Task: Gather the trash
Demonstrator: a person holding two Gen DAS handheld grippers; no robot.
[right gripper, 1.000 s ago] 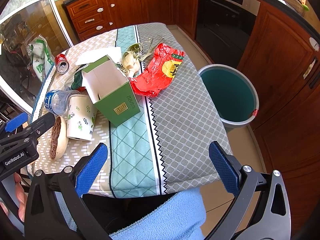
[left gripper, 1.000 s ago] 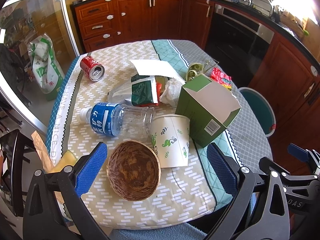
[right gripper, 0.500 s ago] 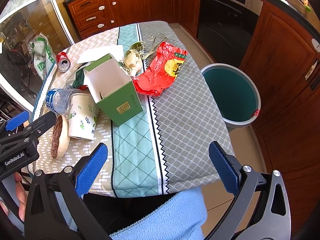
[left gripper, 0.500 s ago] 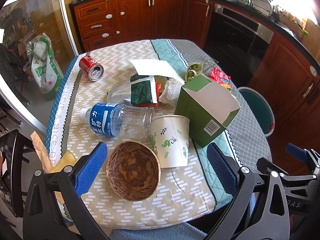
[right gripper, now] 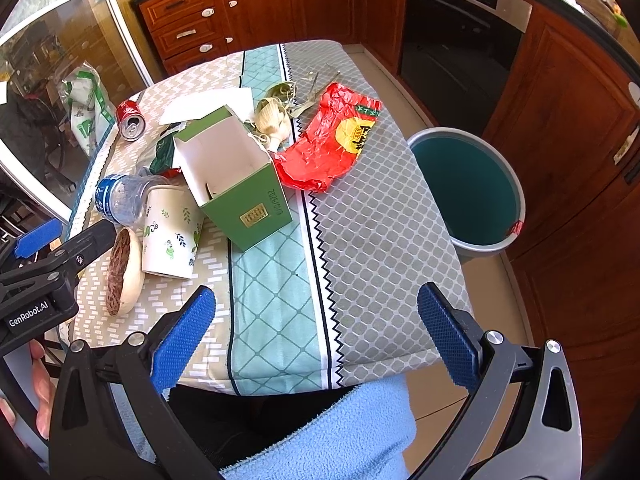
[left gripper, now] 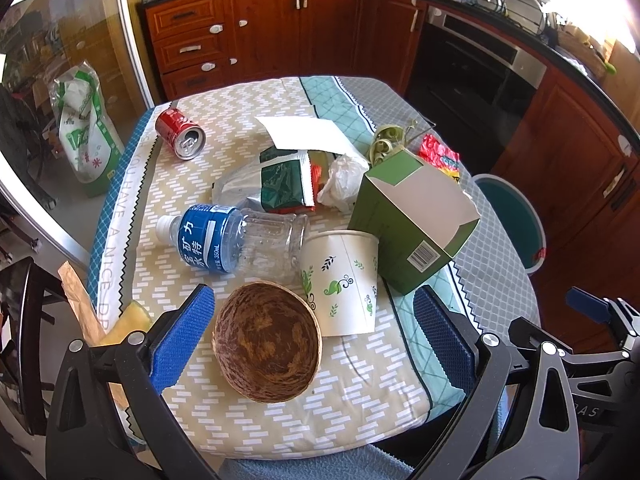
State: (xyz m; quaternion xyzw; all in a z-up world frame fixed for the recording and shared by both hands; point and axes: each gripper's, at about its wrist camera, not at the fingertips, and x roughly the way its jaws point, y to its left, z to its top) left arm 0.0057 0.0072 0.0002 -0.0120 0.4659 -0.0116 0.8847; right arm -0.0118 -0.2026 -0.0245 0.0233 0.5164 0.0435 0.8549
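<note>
Left gripper (left gripper: 314,334) hovers low over the near edge of the table (left gripper: 360,412), jaws spread wide and holding nothing. Coconut shell half (left gripper: 267,342) lies between them at lower centre of the left view, likely the first pick since it is closest to hand

Right gripper (right gripper: 316,336) hangs over the bare grey-and-teal part of the cloth, jaws also wide apart and empty; nothing lies between them. Probably waiting its turn on the side nearest the bin

Trash sits heaped mid-table:
- paper cup (left gripper: 342,278) on its side, touching the shell and the green carton (left gripper: 408,220)
- plastic bottle (left gripper: 236,238) lying flat, base against the cup
- red can (left gripper: 180,134) tipped over, upper left, well apart from the heap
- dark green wrapper (left gripper: 286,180), white paper (left gripper: 306,132), crumpled tissue (left gripper: 344,176) behind the bottle
- red foil bag (right gripper: 330,140) flat, right of the carton

Bin (right gripper: 466,192) stands on the floor just beside the table's right edge, teal inside, apparently empty, so nothing seems collected yet

Surface: patterned cloth, padded look. Room: kitchen, red-brown cabinets, oven at upper right, glass door at left
</note>
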